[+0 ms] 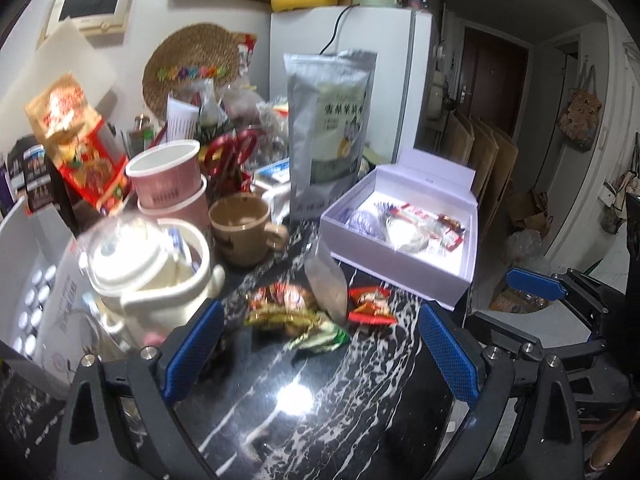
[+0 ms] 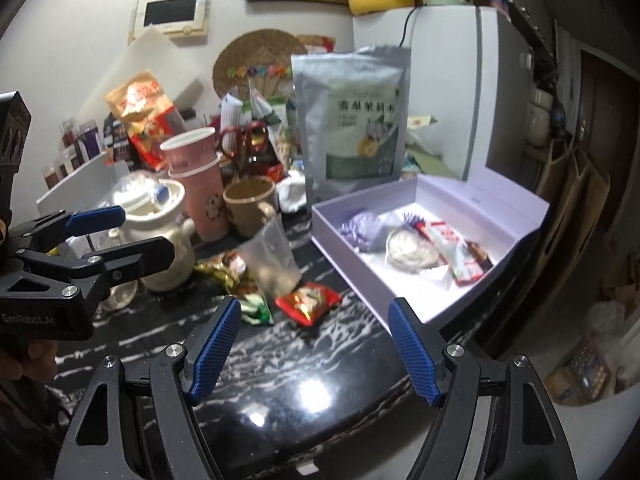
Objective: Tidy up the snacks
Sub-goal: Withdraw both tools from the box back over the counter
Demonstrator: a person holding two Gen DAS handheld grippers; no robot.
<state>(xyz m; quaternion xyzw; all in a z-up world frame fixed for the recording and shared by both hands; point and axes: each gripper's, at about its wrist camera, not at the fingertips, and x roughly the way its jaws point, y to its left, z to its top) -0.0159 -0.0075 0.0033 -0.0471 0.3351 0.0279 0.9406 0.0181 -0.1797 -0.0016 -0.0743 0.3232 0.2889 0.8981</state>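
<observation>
A small heap of loose snacks lies on the black marbled counter (image 2: 280, 372): a red packet (image 2: 308, 302), a green-wrapped candy (image 2: 256, 310), gold-wrapped ones (image 2: 218, 270) and a clear pouch (image 2: 274, 258). In the left wrist view the red packet (image 1: 370, 305) and clear pouch (image 1: 326, 286) sit just beyond my left gripper (image 1: 320, 332), which is open and empty. My right gripper (image 2: 314, 328) is open too, hovering just short of the red packet. An open lilac box (image 2: 420, 292) to the right holds several wrapped snacks (image 2: 452, 254).
A cream teapot (image 2: 168, 232), pink stacked cups (image 2: 196, 184) and a tan mug (image 2: 250, 210) crowd the left. A tall silver pouch (image 2: 354, 120) stands behind the box. Red scissors, packets and a white fridge (image 2: 440, 80) fill the back. The counter edge drops off at right.
</observation>
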